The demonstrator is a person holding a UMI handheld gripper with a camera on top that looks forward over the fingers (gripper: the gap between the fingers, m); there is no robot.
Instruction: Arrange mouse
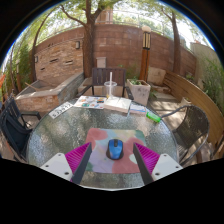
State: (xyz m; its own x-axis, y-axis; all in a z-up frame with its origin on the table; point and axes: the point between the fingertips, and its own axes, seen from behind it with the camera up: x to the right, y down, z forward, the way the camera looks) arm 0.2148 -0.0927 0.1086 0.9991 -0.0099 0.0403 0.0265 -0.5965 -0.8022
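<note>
A blue computer mouse (pixel 115 149) lies on a pinkish mouse mat (pixel 100 138) on a round glass table (pixel 60 130). My gripper (pixel 112 158) is open. The mouse stands between the two fingers with a clear gap at each side. The magenta pads (pixel 78 156) flank it left and right. The mouse rests on the mat on its own.
Beyond the mat lie papers and a book (pixel 117 103), a white box (pixel 138 92) and a green object (pixel 153 116). Dark chairs (pixel 12 125) stand at the table's left and right. A brick wall (pixel 110 50) and trees are behind.
</note>
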